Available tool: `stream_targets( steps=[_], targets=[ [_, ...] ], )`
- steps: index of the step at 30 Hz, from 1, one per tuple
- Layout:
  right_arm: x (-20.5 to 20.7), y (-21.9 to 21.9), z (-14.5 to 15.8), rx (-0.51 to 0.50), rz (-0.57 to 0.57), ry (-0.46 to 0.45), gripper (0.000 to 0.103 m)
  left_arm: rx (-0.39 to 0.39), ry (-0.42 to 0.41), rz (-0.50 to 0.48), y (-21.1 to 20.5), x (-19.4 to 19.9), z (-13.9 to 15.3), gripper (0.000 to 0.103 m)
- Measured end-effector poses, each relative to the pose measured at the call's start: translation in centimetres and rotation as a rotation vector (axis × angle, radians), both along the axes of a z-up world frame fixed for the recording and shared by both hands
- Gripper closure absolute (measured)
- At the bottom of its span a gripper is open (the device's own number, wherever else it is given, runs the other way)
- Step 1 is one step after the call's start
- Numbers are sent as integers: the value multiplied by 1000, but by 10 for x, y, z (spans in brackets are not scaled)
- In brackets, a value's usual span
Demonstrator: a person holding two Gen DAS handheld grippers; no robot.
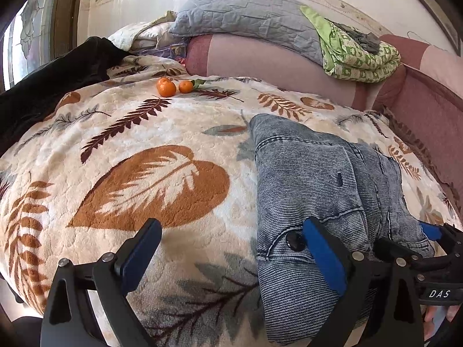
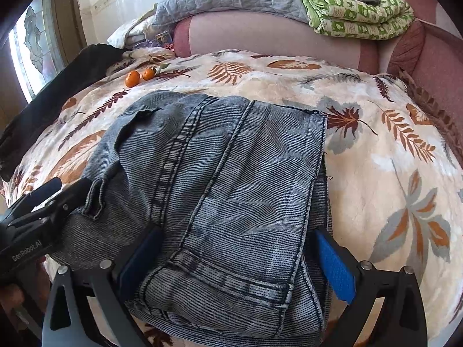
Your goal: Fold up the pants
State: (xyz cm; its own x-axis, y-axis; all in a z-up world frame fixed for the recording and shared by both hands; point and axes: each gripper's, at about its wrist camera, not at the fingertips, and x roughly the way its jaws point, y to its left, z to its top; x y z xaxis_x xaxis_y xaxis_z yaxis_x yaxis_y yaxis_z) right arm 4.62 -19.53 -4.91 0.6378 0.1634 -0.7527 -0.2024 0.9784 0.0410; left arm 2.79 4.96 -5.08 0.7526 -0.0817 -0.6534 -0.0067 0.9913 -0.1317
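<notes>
Squaring the folded jeans (image 2: 220, 190) needed both grippers: right gripper (image 2: 237, 257) spread astride the hem, left gripper (image 1: 231, 257) spread at the waistband edge w/ one finger on denim (nothing pinched).

Folded jeans (image 2: 220, 190) lie between the right gripper (image 2: 237, 263) (spread wide).

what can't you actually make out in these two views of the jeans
- Jeans, right wrist view: near end cut off by the bottom edge; lower layers hidden under the top fold.
- Jeans, left wrist view: right side hidden behind the right gripper.
- Dark cloth, left wrist view: cut off by the fisheye edge, so unidentifiable.
</notes>
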Motion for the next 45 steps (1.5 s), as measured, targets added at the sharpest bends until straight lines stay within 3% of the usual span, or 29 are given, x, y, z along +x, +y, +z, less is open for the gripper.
stream_targets(
  steps=[5,9,12,15,20,23,30,33,39,43,44,45],
  targets=[
    [-2,0,0,0,8,-13,0,22,-12,1,-2,-2,2,4],
    [-2,-5,8,20,27,19,0,4,16,-25,6,-1,21,5],
    [-12,-33,26,185,-3,-55,0,-123,-9,13,30,-4,39,5],
    [-17,-77,34,356,-106,-100,0,-241,64,11,50,7,38,5],
    [-1,-130,-1,640,-284,102,0,-485,204,-49,67,33,15,5],
    [1,-134,-5,648,-286,112,0,-649,285,-112,64,45,-4,5],
    [5,-125,-8,594,-254,140,0,-514,238,-167,42,37,3,5],
    [8,-124,-7,634,-221,204,0,-563,255,-171,48,42,1,5],
    [47,-103,0,560,-133,387,0,-635,362,-237,36,58,-2,5],
    [64,-88,-5,517,-96,451,0,-593,409,-257,18,66,-2,5],
    [66,-85,-5,516,-87,454,4,-587,412,-263,15,67,-2,5],
    [68,-83,-6,502,-99,457,15,-578,417,-261,13,68,-3,5]
  ],
)
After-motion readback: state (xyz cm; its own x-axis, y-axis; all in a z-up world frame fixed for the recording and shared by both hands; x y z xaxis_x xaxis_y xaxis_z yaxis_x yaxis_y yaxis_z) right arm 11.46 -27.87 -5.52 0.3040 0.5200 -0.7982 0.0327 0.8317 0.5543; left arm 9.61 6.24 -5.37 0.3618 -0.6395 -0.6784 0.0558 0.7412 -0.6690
